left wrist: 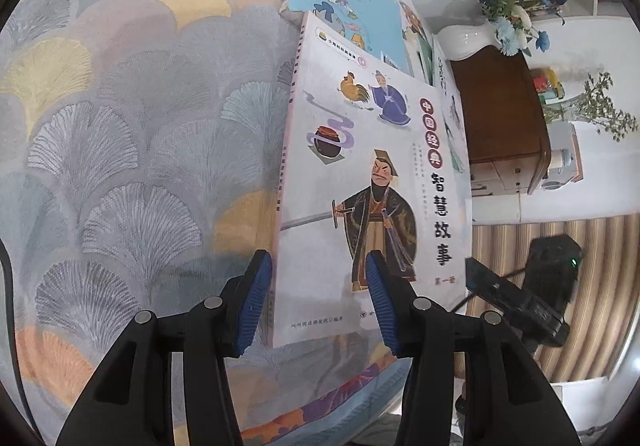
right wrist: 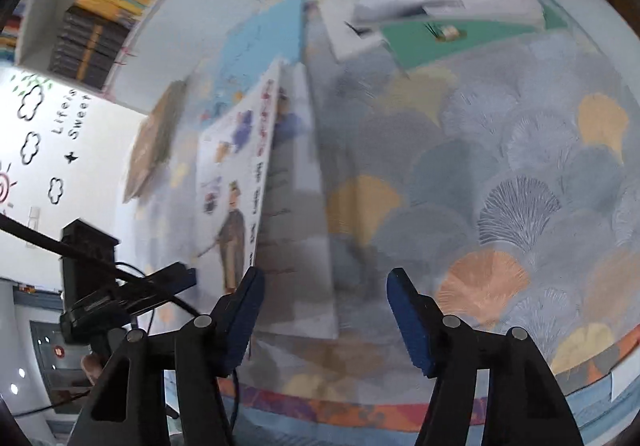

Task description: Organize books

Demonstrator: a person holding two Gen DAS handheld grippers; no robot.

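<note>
Several books lie overlapped on the patterned bench (left wrist: 132,149), the warrior book (left wrist: 372,181) topmost, likely as a pile to be squared. In the left view the left tongs (left wrist: 319,302) angle down, half open, straddling that book's near corner; I cannot tell whether the pads press it

In the blurred right view the right tongs (right wrist: 324,320) tilt down, part open, empty, above the warrior book's edge (right wrist: 296,205)

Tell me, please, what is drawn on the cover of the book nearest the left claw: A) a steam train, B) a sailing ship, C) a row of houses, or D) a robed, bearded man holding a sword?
D: in the left wrist view, the front book by the left claw shows a dark-robed, bearded man gripping a sword, with a rooster and a jar drawn above him.
</note>
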